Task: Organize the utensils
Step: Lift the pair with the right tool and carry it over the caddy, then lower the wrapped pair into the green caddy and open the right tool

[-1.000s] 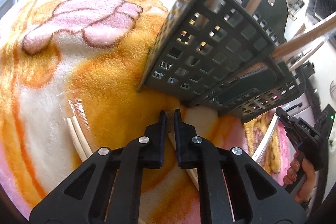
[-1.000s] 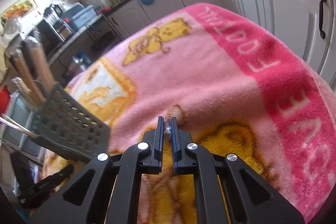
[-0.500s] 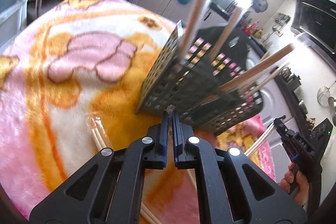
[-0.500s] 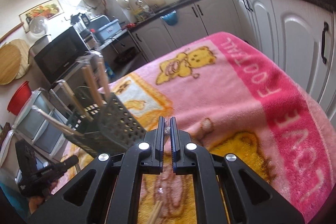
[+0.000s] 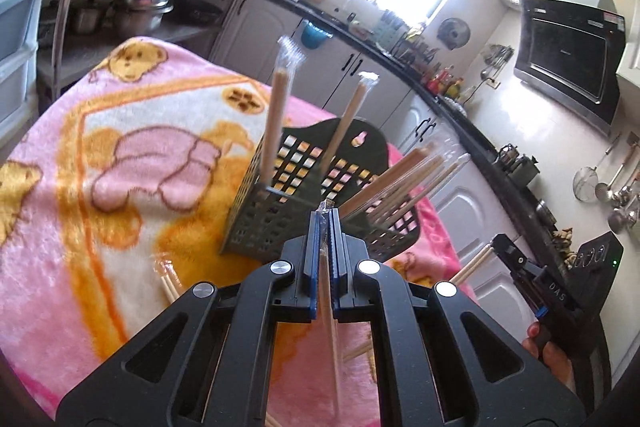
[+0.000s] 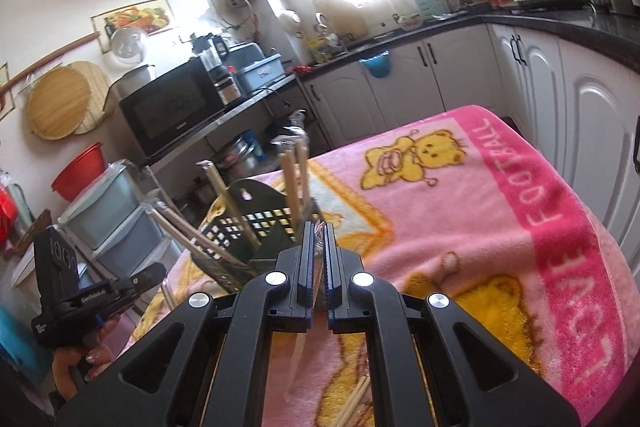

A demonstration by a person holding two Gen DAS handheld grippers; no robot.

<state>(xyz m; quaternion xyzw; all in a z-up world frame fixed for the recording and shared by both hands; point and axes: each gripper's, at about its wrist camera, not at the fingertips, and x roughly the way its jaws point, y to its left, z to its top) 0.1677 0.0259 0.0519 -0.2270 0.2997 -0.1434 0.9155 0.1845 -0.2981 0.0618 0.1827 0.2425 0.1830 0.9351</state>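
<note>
A dark perforated utensil basket (image 5: 280, 211) stands on a pink and yellow teddy-bear blanket (image 5: 100, 187), with several plastic-wrapped chopstick pairs (image 5: 276, 115) sticking up out of it. My left gripper (image 5: 325, 215) is shut on a wrapped chopstick pair (image 5: 330, 327), held above the blanket just in front of the basket. My right gripper (image 6: 318, 227) is shut on another wrapped chopstick pair (image 6: 302, 347), lifted beside the basket (image 6: 248, 231). The right gripper also shows in the left wrist view (image 5: 494, 245) holding its pair.
Loose wrapped chopsticks lie on the blanket (image 5: 170, 285) and under my right gripper (image 6: 352, 403). Kitchen cabinets (image 6: 540, 99) and a counter stand behind the table. A microwave (image 6: 172, 111) and plastic drawers (image 6: 116, 227) stand at the left.
Both grippers have risen from the blanket, each lifting a wrapped chopstick pair. The views have tilted up, and the basket now sits lower and farther off in both.
</note>
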